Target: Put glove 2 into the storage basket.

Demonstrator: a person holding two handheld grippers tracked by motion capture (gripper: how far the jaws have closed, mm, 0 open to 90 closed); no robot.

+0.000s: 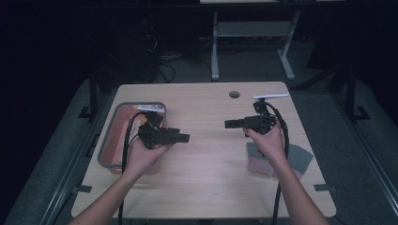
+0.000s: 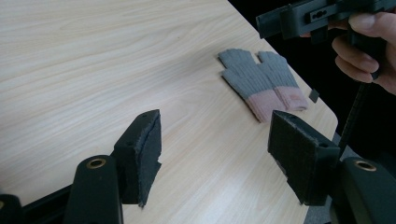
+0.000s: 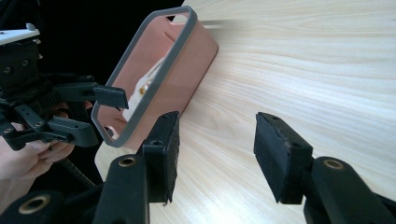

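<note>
**Gloves flat by the bin, both grippers empty**

Gloves (image 2: 264, 84) lie flat as a pair, grey with pink cuffs, near the table edge, well apart from the bin (image 1: 107, 140) on the far side of the wooden table (image 1: 211, 154). We take the bin as landmark: pink walls, grey rim, something pale inside that we cannot make out.

Left gripper (image 1: 184, 138) hovers just beside the bin, over its inner edge, jaws spread with nothing between them. Right gripper (image 1: 228, 124) hangs well apart from the bin, above the gloves' side of the table, jaws also spread and empty. The two point at each other over bare wood.

Risks as we judge them:
- gloves overlap, so a pinch may lift one and drag the other off the table edge, which is close
- soft knit can slip out of a shallow grip
- the left cable trails over the bin rim and could snag or tip the bin
- the bin is light-looking; a nudge may shift it.
</note>
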